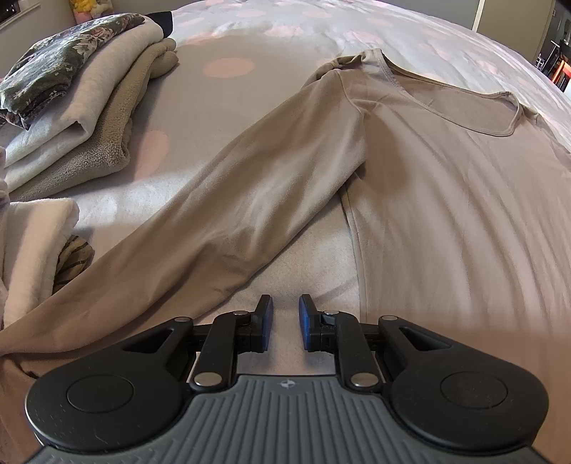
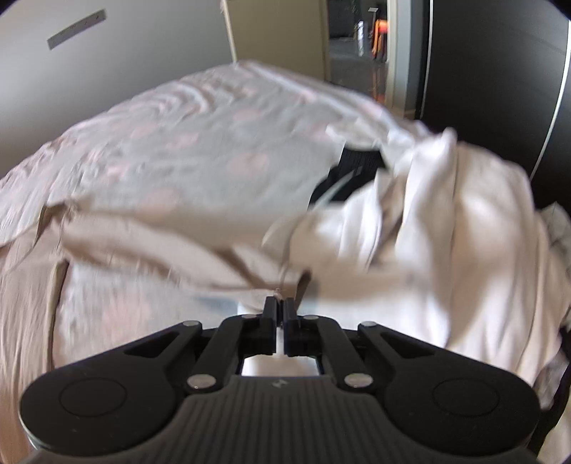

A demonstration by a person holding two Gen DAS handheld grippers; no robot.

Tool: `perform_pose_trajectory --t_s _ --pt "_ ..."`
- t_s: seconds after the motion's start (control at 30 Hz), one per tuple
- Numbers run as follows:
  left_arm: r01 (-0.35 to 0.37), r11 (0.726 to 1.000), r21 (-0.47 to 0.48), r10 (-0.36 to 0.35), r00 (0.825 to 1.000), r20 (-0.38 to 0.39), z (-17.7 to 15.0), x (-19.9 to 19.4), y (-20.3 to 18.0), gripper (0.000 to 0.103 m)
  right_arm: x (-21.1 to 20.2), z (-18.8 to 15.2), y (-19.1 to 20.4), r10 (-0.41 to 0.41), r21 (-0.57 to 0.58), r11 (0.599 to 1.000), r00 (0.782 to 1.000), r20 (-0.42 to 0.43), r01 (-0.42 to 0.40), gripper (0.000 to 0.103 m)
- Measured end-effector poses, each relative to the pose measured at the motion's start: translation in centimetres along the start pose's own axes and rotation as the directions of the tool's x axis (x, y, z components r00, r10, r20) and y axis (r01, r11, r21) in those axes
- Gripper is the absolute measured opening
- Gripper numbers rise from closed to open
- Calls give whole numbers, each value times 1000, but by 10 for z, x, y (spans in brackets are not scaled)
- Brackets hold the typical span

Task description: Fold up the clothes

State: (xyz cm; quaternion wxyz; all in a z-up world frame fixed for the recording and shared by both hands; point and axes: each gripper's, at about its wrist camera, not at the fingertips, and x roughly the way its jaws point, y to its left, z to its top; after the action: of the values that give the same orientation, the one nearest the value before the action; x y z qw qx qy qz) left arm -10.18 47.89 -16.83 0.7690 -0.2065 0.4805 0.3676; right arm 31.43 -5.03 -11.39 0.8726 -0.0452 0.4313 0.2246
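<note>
My left tool (image 1: pixel 285 314) hangs released above the bed (image 1: pixel 249 43), beige shirt (image 1: pixel 446 200) at two o'clock. My right tool (image 2: pixel 280 307) is clenched on the shirt's sleeve (image 2: pixel 200 257).

A bed takes up most of both views, its grey cover (image 1: pixel 303 46) printed with pale pink dots and creased in places. Sunlight falls across it in soft patches. Beyond the bed, in the right wrist view, stands a plain grey wall (image 2: pixel 142 39), then a cream door (image 2: pixel 278 32) ajar onto a dim hallway (image 2: pixel 357 39), and a dark wardrobe panel (image 2: pixel 492 71) at right.
</note>
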Motion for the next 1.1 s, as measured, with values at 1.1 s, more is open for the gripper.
perform_pose_trajectory --t_s 1.1 --pt "-27 999 26 27 1000 5 -2 -1 -6 16 12 55 -21 -26 190 982 998 61 14 3"
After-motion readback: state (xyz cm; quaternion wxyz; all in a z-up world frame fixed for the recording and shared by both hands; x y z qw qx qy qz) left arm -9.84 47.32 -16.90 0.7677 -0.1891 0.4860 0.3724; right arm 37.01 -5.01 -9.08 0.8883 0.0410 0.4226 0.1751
